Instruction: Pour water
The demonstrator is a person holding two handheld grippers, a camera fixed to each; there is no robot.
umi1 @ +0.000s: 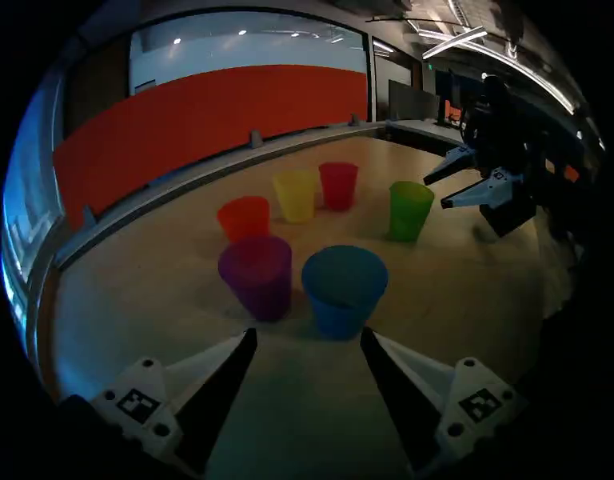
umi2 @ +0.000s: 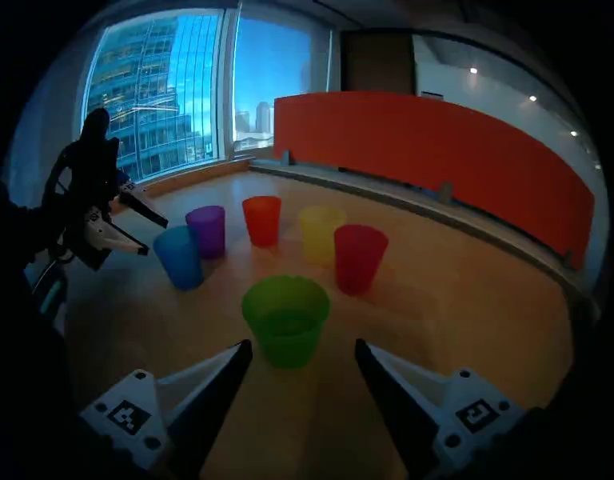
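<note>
Left gripper [umi1: 308,331] spread; blue cup [umi1: 344,290] upright.

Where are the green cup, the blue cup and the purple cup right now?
green cup [umi2: 287,344]: right gripper view, front wall.
blue cup [umi1: 339,314]: left gripper view, front wall.
purple cup [umi1: 261,294]: left gripper view, front wall.

Translucent plastic green cup [umi2: 286,318], smooth matt wooden table [umi2: 467,320]

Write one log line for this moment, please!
left tool: open, facing purple cup and blue cup | right tool: open, facing green cup | held: nothing
</note>
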